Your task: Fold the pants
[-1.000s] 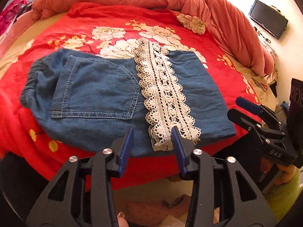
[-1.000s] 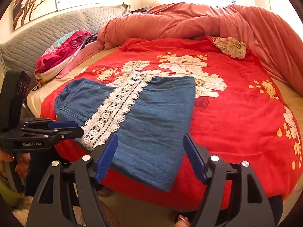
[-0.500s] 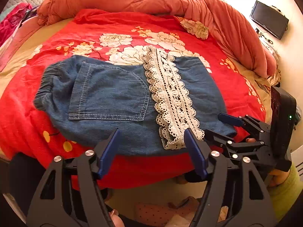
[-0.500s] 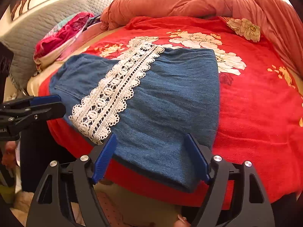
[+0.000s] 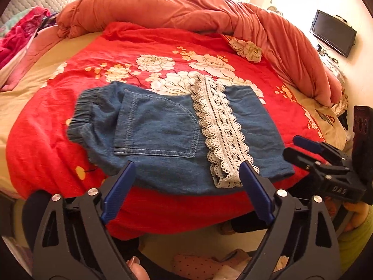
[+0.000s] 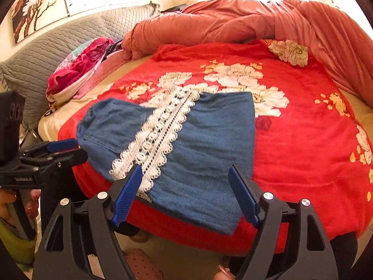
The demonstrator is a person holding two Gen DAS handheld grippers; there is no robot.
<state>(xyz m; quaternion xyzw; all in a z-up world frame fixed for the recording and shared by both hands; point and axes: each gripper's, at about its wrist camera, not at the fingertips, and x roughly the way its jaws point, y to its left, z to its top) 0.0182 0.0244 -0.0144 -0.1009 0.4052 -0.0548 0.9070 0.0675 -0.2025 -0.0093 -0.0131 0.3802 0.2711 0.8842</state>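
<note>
The pants (image 5: 177,137) are lying folded into a compact blue bundle at the near edge of the bed (image 5: 163,210), with the lace strip (image 5: 221,130) running across the top and one corner hanging slightly past the edge. The left gripper (image 5: 186,191) is hovering just off that edge, its jaws opening with nothing between them; the right gripper (image 6: 186,193) is hovering beside it above the overhanging corner, jaws also opening and empty. Further out, a rumpled quilt (image 5: 209,16) is piled along the far edge and a pillow (image 6: 77,70) is sitting at the left. By my reading the fold is nearly done. The risk now is the overhang: a careless brush from either gripper could be dragging the bundle off the edge, or a finger catching the open lace could be pulling the fold apart.
</note>
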